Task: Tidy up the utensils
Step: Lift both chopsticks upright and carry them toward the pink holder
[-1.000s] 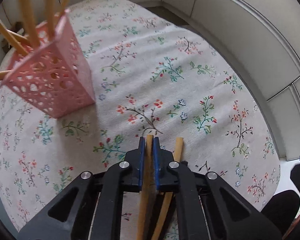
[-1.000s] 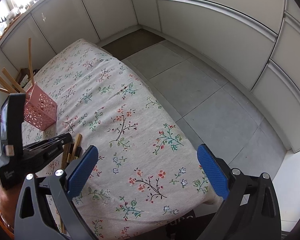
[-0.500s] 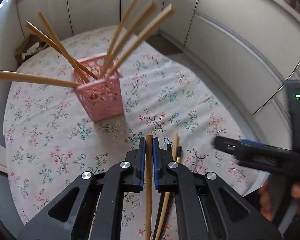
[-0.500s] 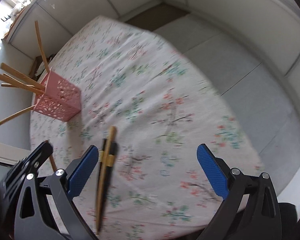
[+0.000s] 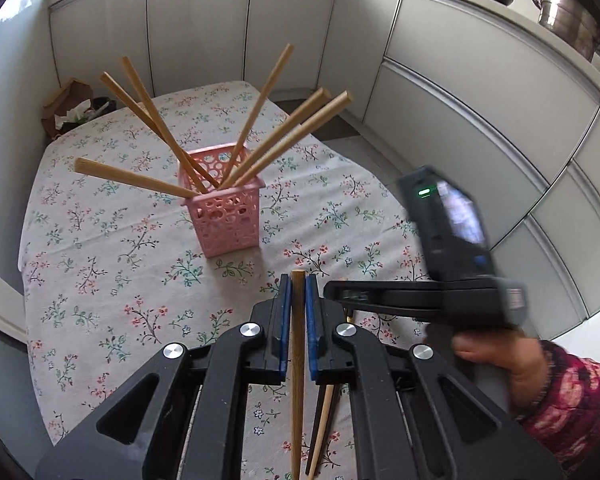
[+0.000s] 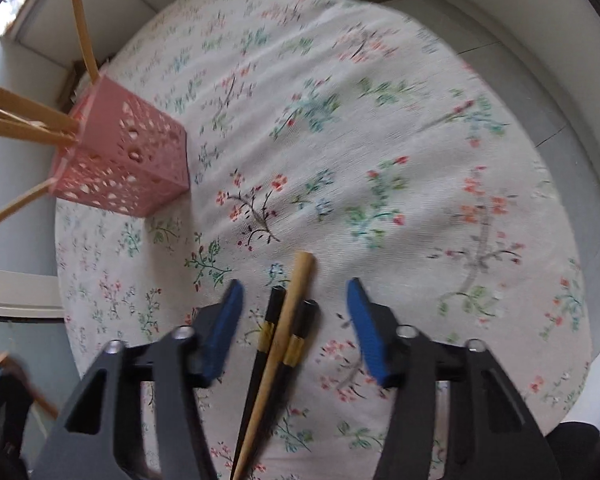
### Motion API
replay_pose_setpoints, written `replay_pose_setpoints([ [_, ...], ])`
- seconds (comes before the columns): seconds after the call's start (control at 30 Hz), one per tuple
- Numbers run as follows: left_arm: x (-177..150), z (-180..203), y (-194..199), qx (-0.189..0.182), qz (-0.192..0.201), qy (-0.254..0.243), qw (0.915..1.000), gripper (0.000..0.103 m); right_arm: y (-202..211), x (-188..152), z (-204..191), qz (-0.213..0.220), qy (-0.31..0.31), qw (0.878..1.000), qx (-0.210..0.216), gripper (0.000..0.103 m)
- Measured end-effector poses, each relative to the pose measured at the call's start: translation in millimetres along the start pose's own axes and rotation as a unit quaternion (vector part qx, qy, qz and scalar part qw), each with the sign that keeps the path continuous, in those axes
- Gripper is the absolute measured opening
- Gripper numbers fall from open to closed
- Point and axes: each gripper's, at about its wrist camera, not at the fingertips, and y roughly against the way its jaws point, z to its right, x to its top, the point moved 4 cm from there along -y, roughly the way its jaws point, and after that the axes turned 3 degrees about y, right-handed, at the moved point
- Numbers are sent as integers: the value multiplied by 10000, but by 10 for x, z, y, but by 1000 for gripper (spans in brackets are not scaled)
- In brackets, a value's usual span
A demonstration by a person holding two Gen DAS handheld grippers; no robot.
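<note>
My left gripper [image 5: 298, 286] is shut on a wooden chopstick [image 5: 298, 344] and holds it above the table. A pink perforated basket [image 5: 223, 210] stands on the floral tablecloth [image 5: 100, 248] beyond it, with several wooden chopsticks [image 5: 288, 140] fanning out of it. The basket also shows in the right wrist view [image 6: 124, 160]. My right gripper [image 6: 294, 292] is open over a wooden chopstick [image 6: 288, 316] and two black chopsticks [image 6: 269, 328] lying on the cloth. The right gripper's body [image 5: 440, 288] shows at the right of the left wrist view.
White cabinet fronts [image 5: 480, 80] curve around the table. A brown paper bag [image 5: 74, 104] sits on the floor past the table's far end. Grey floor tiles [image 6: 572, 92] lie beyond the table's right edge.
My left gripper has lifted with the wooden chopstick, so the basket sits farther off. My right gripper has swung down over the chopsticks left on the cloth.
</note>
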Motion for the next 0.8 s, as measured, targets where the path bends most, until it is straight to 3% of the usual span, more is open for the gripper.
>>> replay_pose_setpoints([
  [0.03, 3, -12, 13, -10, 7, 14, 10000, 6, -6, 22, -36, 29, 38, 10000, -18, 36],
  [0.13, 4, -71, 23, -13, 32, 73, 10000, 6, -73, 55, -91, -10, -11, 10000, 26, 19],
  [0.23, 10, -122, 34, 0, 40, 139, 9999, 6, -77, 49, -78, 137, -93, 9998, -79, 10],
  [0.43, 10, -147, 72, -25, 75, 167, 9998, 6, 95, 5, -81, 691, -94, 9973, 234, 9],
  [0.6, 14, -127, 188, -13, 210, 174, 9996, 6, 746, -220, -172, 1637, 312, 9854, 341, 9],
  [0.8, -60, -58, 374, 89, 381, 132, 9991, 6, 1425, -568, -57, 2367, 461, 9684, 634, 9],
])
